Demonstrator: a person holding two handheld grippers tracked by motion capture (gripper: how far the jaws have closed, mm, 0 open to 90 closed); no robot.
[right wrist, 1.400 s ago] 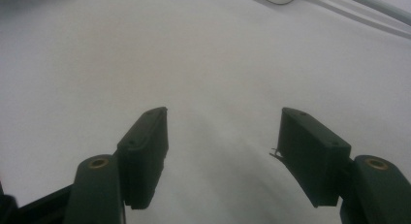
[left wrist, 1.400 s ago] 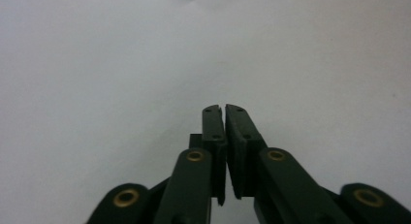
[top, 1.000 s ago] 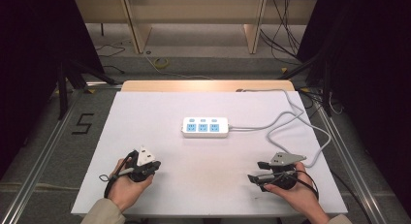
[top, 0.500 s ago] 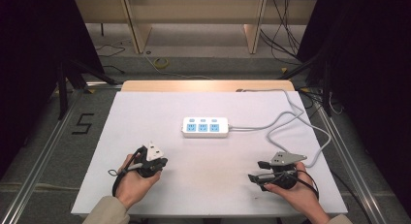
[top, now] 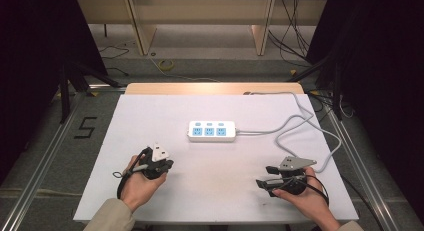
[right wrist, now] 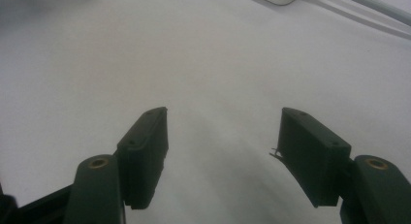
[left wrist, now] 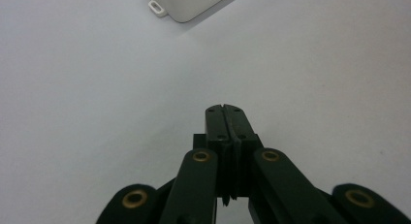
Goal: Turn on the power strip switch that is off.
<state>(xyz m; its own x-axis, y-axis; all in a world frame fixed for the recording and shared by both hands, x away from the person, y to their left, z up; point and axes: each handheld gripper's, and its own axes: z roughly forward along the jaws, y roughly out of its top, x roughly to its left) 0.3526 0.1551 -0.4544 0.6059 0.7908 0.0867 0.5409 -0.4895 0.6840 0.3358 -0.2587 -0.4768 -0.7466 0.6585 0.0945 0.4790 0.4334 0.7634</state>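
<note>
The left gripper (top: 167, 164) rests low with its jaws pressed together, while the right gripper (top: 265, 177) lies level, jaws spread wide.

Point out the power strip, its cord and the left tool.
Power strip (top: 212, 131): high view, middle socket on its top face.
Cord (top: 295, 118): high view, grey run right of the strip.
Left tool (left wrist: 226, 118): left gripper view, tips of its shut jaws.

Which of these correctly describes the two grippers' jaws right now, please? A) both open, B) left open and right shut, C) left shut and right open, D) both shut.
C: in the left gripper view the left gripper has its jaws pressed together with nothing between them, while in the right gripper view the right gripper has its jaws standing wide apart over the bare white table.
</note>
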